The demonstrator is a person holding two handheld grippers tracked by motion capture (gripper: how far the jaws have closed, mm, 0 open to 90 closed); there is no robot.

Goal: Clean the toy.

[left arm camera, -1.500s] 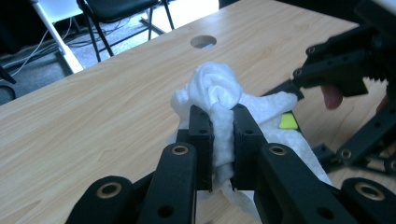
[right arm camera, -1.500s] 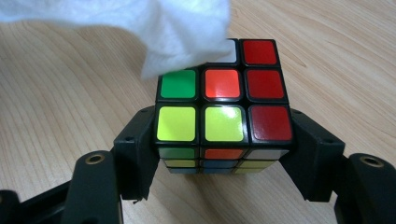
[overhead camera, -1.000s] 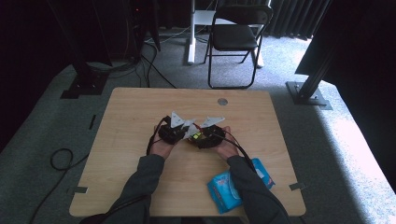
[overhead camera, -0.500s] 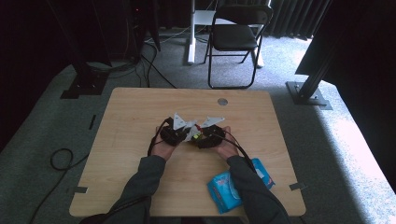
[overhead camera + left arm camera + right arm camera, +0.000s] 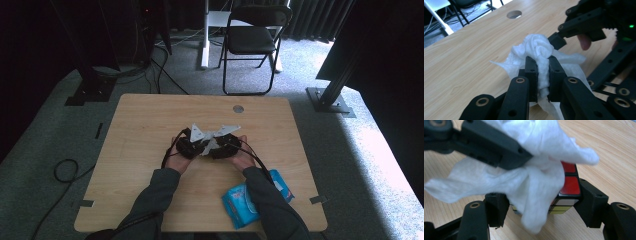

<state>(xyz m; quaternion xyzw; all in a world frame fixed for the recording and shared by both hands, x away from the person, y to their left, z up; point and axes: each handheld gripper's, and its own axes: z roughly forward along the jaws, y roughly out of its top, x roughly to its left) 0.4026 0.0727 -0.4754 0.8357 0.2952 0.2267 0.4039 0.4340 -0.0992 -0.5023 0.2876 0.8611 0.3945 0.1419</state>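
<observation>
At the centre of the pale wooden table [image 5: 150, 150], the person's two hands meet, each carrying a black two-jaw gripper. The left gripper [image 5: 541, 61] has its jaws drawn nearly together, clamped on a crumpled white wet wipe [image 5: 537, 47], with the wad bulging above the pads and loose corners trailing out toward nine o'clock in the left gripper view. The right gripper [image 5: 541, 202] stands with its jaws well apart, pressed on opposite sides of a small plastic puzzle cube with red, white and yellow stickers [image 5: 570, 186]; in the right gripper view the wipe [image 5: 531, 185] drapes over the cube's top and front, touching it, so most of the cube is hidden. In the high view both grippers sit close together just below the table's round cable hole [image 5: 238, 108], which lies at about twelve o'clock from them. A blue plastic pack of wipes [image 5: 250, 197] lies near the table's front edge, at about five o'clock from the hands.

The work in hand looks like wiping the cube clean. The wipe is soft, limp and light; it probably bunches and slides under pressure, so a firm pinch on its thick middle, as now, should keep it from pulling free. The cube is rigid and light with smooth faces, and its layers can turn, so squeezing flat opposite faces squarely is likely the safest hold.
</observation>
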